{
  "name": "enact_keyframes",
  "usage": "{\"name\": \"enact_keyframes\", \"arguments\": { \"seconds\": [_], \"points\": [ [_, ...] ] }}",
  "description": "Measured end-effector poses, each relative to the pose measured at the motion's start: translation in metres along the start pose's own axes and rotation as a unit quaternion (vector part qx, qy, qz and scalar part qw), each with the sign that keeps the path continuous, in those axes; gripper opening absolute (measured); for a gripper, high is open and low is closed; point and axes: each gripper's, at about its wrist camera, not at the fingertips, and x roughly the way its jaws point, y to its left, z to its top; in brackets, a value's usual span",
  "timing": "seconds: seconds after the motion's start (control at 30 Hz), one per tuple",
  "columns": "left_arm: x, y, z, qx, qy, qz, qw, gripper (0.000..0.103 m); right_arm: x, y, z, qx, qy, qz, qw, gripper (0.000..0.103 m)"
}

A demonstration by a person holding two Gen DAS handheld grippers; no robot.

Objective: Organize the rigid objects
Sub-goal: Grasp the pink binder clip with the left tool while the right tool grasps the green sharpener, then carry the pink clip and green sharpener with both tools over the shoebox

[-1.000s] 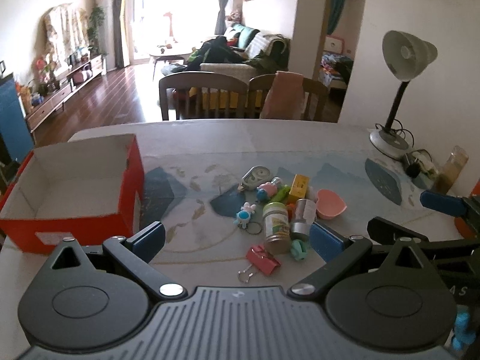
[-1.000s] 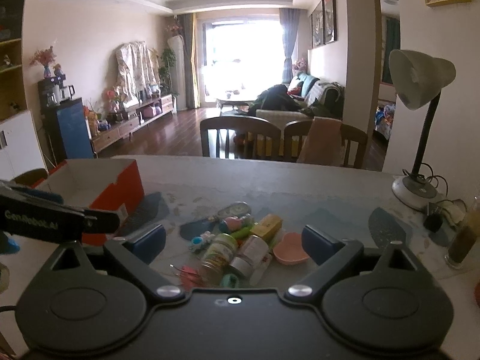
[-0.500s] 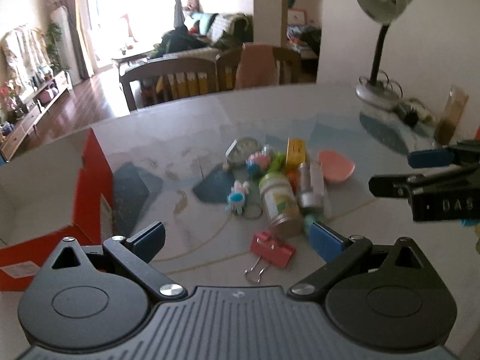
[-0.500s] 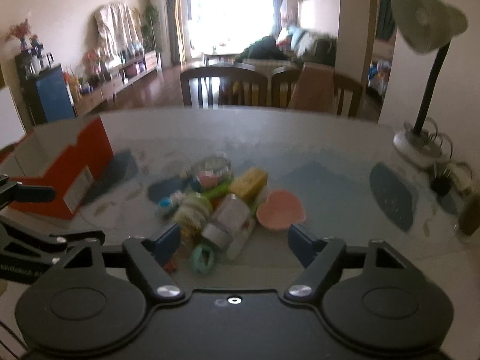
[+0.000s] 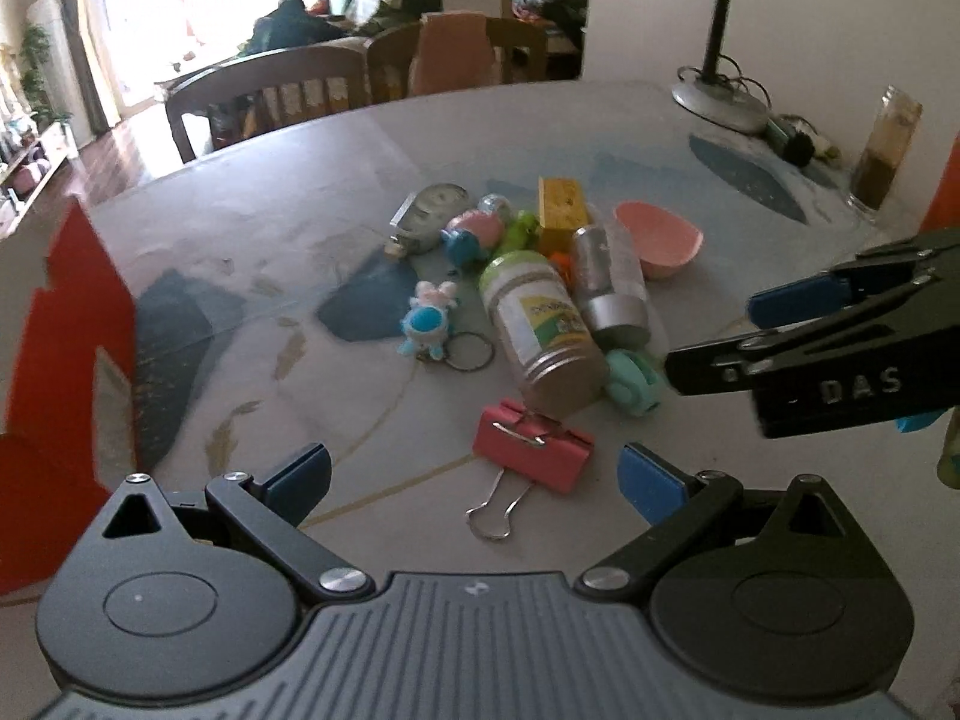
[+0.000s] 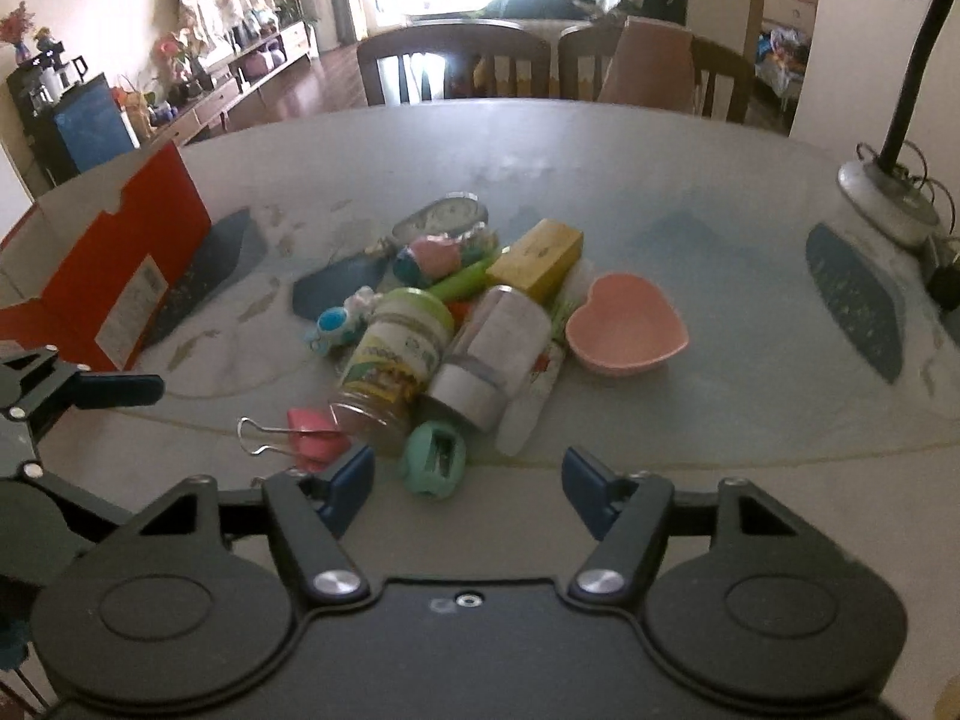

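— Left wrist view: what is seen between the fingers of the left gripper (image 5: 474, 480)?

— Its jaws are spread wide and nothing is held. A pink binder clip (image 5: 531, 450) is seen lying on the table (image 5: 300, 192) just beyond them, touching the near end of a green-labelled jar (image 5: 543, 330) laid on its side. A silver-capped bottle (image 5: 609, 285) is laid alongside, to the right.

— And the right gripper (image 6: 468, 480)?

— It is likewise released, gripping nothing. A teal sharpener (image 6: 433, 461) is found just past its fingers, against the jar and the bottle.

— Where is the rest of the pile?

— Farther off, a yellow box (image 6: 536, 255), a pink heart-shaped dish (image 6: 626, 324) to the right, a small clock (image 6: 441, 219) and a blue keychain figure (image 5: 427, 321) are gathered. A red box (image 6: 129, 276) is placed at the left, well apart from the pile.
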Motion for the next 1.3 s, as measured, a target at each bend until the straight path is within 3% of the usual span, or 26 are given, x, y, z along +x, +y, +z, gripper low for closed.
{"name": "enact_keyframes", "arguments": {
  "seconds": [0.2, 0.37, 0.63, 0.77, 0.87, 1.3],
  "points": [
    [0.015, -0.009, -0.001, 0.049, -0.007, -0.016, 0.9986, 0.102, 0.025, 0.004, 0.001, 0.011, 0.031, 0.001, 0.999, 0.059],
    [0.024, -0.011, -0.002, 0.067, -0.007, -0.021, 0.9975, 0.092, 0.038, 0.002, 0.003, 0.028, 0.050, 0.008, 0.998, 0.050],
    [0.034, -0.016, 0.003, 0.084, 0.000, -0.038, 0.9957, 0.063, 0.044, 0.004, 0.007, 0.032, 0.057, 0.017, 0.998, 0.040],
    [0.038, -0.015, 0.004, 0.078, 0.007, -0.049, 0.9957, 0.054, 0.044, 0.006, 0.008, 0.025, 0.053, 0.014, 0.998, 0.033],
    [0.038, -0.015, 0.003, 0.076, 0.009, -0.048, 0.9959, 0.053, 0.044, 0.007, 0.007, 0.024, 0.053, 0.016, 0.998, 0.028],
    [0.020, -0.008, -0.002, 0.023, 0.022, -0.029, 0.9991, 0.053, 0.029, 0.004, 0.000, 0.030, 0.042, 0.017, 0.999, 0.028]
  ]
}}
